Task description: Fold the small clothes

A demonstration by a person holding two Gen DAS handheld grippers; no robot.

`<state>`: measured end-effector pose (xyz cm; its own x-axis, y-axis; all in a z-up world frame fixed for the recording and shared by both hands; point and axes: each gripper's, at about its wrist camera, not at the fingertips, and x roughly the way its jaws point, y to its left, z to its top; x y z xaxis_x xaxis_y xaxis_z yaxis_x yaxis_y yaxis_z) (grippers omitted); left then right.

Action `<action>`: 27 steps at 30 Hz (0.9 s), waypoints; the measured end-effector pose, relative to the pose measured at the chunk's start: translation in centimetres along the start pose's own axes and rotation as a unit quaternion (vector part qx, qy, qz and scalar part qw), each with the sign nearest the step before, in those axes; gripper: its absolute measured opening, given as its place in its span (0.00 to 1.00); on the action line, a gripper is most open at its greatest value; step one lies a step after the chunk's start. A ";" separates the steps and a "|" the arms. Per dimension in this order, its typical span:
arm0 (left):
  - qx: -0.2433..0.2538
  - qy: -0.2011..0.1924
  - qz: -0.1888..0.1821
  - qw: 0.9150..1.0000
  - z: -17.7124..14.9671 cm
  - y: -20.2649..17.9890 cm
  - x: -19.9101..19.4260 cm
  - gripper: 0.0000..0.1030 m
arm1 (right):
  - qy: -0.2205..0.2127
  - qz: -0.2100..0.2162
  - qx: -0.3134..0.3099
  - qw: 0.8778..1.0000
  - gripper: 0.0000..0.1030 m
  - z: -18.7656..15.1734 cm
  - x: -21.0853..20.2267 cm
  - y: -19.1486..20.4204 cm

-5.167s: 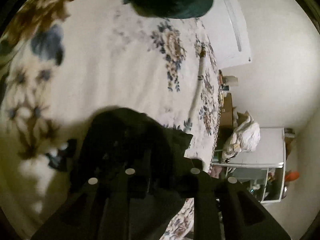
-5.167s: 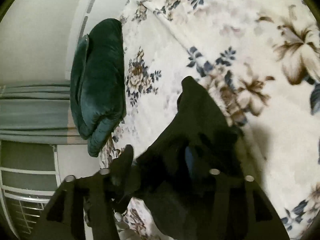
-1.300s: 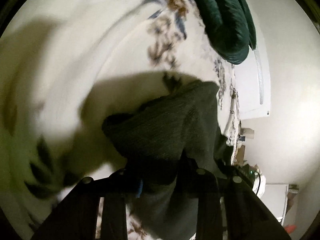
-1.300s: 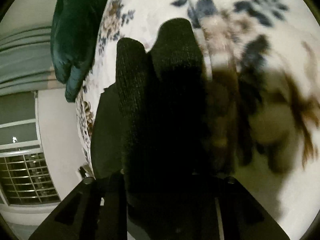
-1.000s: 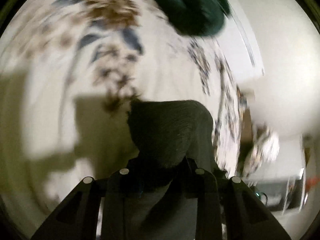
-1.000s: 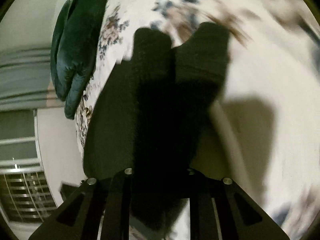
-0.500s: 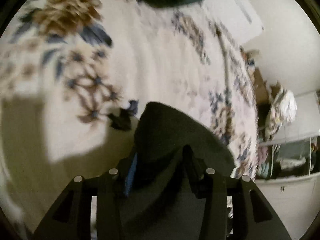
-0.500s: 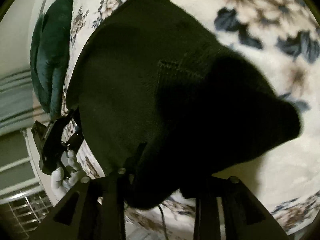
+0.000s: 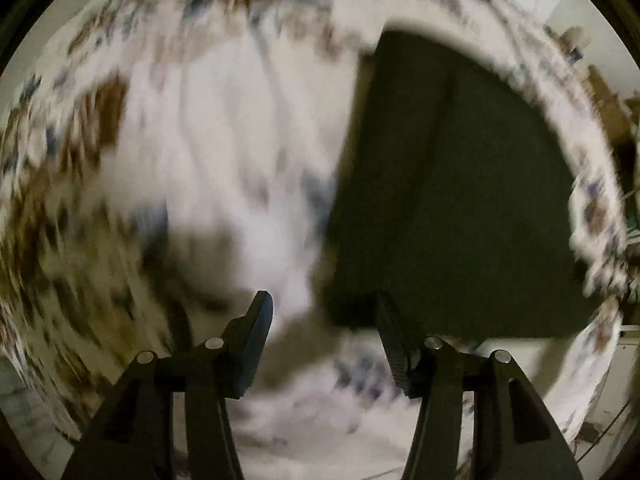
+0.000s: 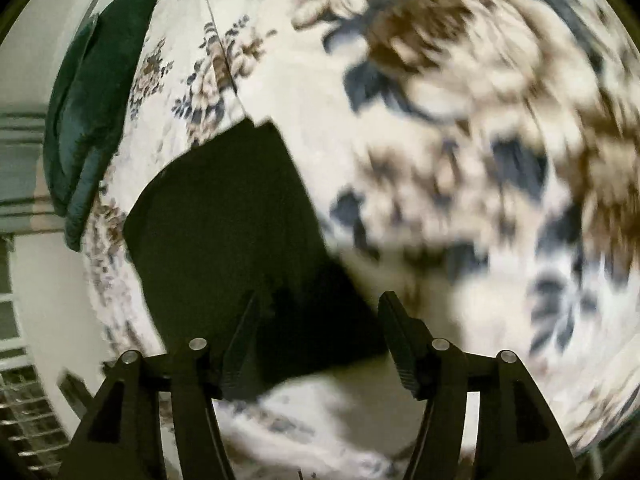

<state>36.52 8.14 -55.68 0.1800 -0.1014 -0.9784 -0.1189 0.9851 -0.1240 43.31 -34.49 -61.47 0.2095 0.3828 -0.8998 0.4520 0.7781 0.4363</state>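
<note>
The dark knit garment lies flat on the floral bedspread, laid out as a compact slab with straight edges and square corners. In the right wrist view it fills the 8 to 11 o'clock part of the frame; in the left wrist view the same garment sits toward 2 o'clock. A lengthwise ridge shows on it there, which I take for a folded layer, though blur keeps me from being sure.

The right gripper has its fingers spread apart with nothing between them, the near corner of the cloth just ahead of them. The left gripper is likewise spread and empty, the garment's near edge close to its right finger.

Judging by the tidy outline, this piece looks folded and set down; whether another fold is wanted cannot be told. A dark green cushion rests at 9 to 10 o'clock, at the bed's edge, apart from the garment.
</note>
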 end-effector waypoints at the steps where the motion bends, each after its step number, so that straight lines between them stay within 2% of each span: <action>1: -0.004 0.006 0.003 1.000 -0.8 0.1 0.9 0.50 | -0.001 -0.003 -0.007 1.000 0.62 0.9 0.5 0.6; 3: 0.001 0.025 0.027 0.999 -1.7 0.0 3.3 0.50 | -0.005 -0.013 -0.036 0.999 0.62 2.5 1.8 1.9; 6: 0.012 0.011 0.043 0.999 -1.6 -0.7 4.7 0.61 | -0.004 -0.018 -0.066 0.998 0.62 4.7 4.4 3.7; 9: -0.007 0.006 0.048 0.999 -1.0 -1.1 5.4 0.75 | -0.009 -0.019 -0.072 0.997 0.62 6.7 6.3 4.8; 13: -0.010 0.006 0.049 0.999 -0.2 -1.5 6.6 0.97 | -0.017 -0.021 -0.076 0.997 0.62 8.9 8.1 6.5; 14: -0.014 0.009 0.044 0.999 0.1 -1.3 6.9 1.00 | -0.026 -0.022 -0.081 0.996 0.49 9.1 8.1 6.9; 15: -0.017 0.014 0.040 0.999 0.3 -1.3 7.2 1.00 | -0.037 -0.018 -0.087 0.995 0.13 9.3 7.9 7.3; 16: -0.019 0.018 0.038 0.999 0.5 -1.3 7.2 1.00 | -0.046 -0.032 -0.092 0.994 0.10 9.4 7.6 7.8; 20: -0.028 0.023 0.031 0.999 0.8 -0.9 5.9 1.00 | -0.085 -0.036 -0.095 0.991 0.06 9.8 5.2 8.7; 23: -0.049 0.008 0.013 0.999 0.4 -0.3 3.5 1.00 | -0.110 -0.046 -0.099 0.988 0.05 10.7 3.8 9.1; 25: -0.059 -0.004 0.019 0.998 0.2 0.0 1.9 1.00 | -0.095 -0.061 -0.099 0.989 0.05 11.7 4.7 9.1; 27: -0.067 -0.013 0.026 0.997 -0.1 0.3 0.7 1.00 | -0.040 -0.064 -0.102 0.992 0.07 12.5 6.8 8.6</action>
<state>36.54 8.33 -56.38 0.1960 -0.0456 -0.9795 -0.2578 0.9614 -0.0963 59.48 -31.48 -63.95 0.2333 0.2398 -0.9424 0.2959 0.9056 0.3037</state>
